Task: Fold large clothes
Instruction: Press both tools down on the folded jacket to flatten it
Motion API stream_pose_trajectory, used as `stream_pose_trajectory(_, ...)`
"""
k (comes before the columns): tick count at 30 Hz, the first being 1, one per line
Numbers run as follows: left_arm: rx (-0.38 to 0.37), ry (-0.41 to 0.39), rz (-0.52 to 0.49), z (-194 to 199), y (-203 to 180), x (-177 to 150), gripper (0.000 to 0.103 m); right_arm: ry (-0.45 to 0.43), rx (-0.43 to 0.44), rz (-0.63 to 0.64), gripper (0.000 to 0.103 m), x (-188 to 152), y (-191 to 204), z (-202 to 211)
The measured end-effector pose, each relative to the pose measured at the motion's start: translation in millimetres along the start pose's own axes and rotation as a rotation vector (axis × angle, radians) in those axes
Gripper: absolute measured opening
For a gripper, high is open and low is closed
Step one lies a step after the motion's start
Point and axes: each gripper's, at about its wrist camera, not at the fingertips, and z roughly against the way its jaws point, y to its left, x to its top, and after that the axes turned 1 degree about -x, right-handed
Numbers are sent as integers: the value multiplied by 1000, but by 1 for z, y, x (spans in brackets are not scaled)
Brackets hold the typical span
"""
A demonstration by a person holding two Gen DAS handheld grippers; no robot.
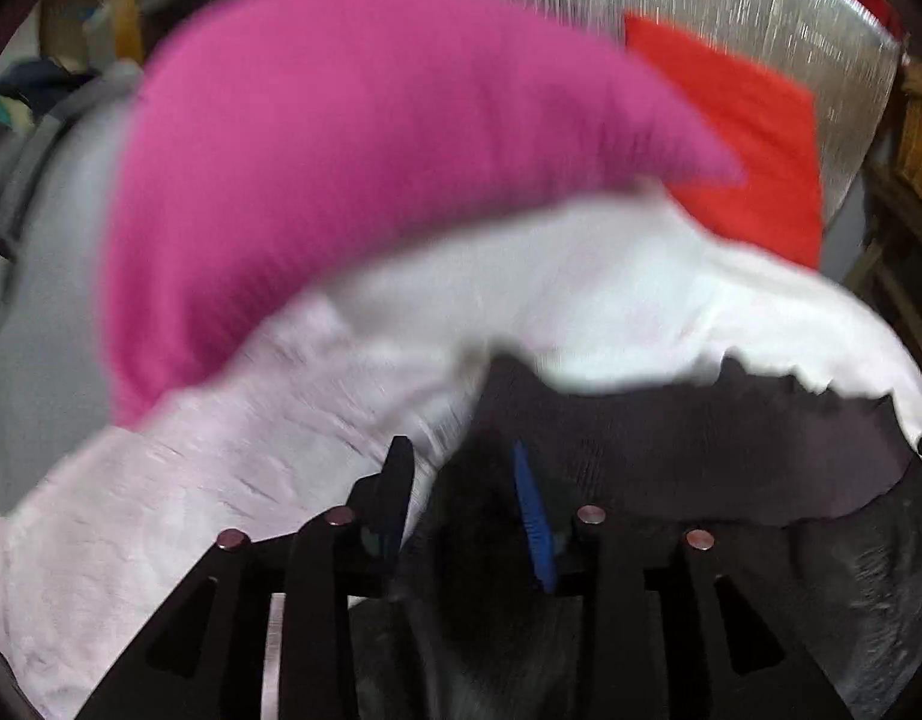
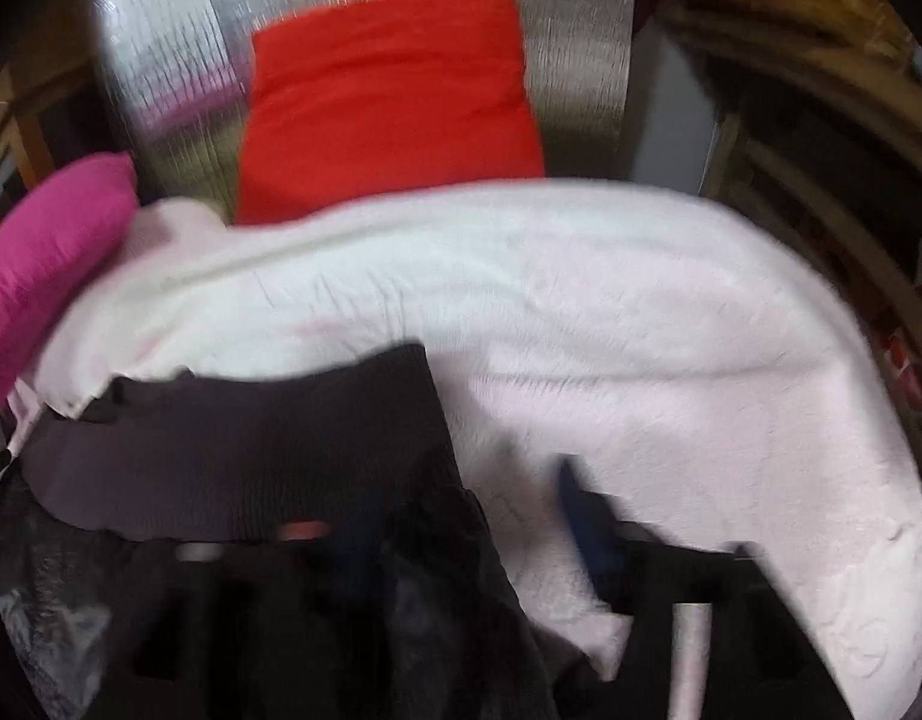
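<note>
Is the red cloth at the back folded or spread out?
Folded, it seems. The red cloth lies as a compact rectangle with straight edges on the silver surface. Blur hides its layers.

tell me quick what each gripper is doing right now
left gripper: dark garment lies between its parted fingers; grip cannot be told.
right gripper: blurred, draped by the dark garment; cannot be told.

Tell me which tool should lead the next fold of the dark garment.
Probably the left tool: its fingers frame the dark garment lying over the white fleece blanket, with fabric between them. The right tool is blurred and partly buried under the cloth, so its hold is unclear.
</note>
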Motion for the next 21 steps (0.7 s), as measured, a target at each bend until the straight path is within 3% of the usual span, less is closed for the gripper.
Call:
stream_pose_trajectory(2, 4, -62, 2, 26, -3, 3, 47, -65, 6, 19, 70, -2, 6, 30)
stream_pose_trajectory(5, -68, -118, -15, 67, -14, -7, 53, -133, 36, 105, 70, -11, 31, 68)
stream_pose_trajectory(10, -180, -74, -145, 84, -77, -58, 55, -124, 97, 274, 70, -45, 94, 88)
stream_pose_trajectory(13, -123, 19, -214, 52, -107, -83, 55, -82, 39, 391, 70, -64, 124, 68)
stream_pose_trajectory(15, -74, 119, -205, 20, -106, -88, 57, -19, -62, 420, 70, -68, 130, 37)
stream_pose_trajectory(18, -62, 131, -112, 4, -94, -82, 57, 81, -77, 318, 70, -62, 111, -1)
stream_pose_trajectory(21, -24, 123, -140, 0, -99, -84, 58, 87, -70, 247, 74, -56, 97, -15)
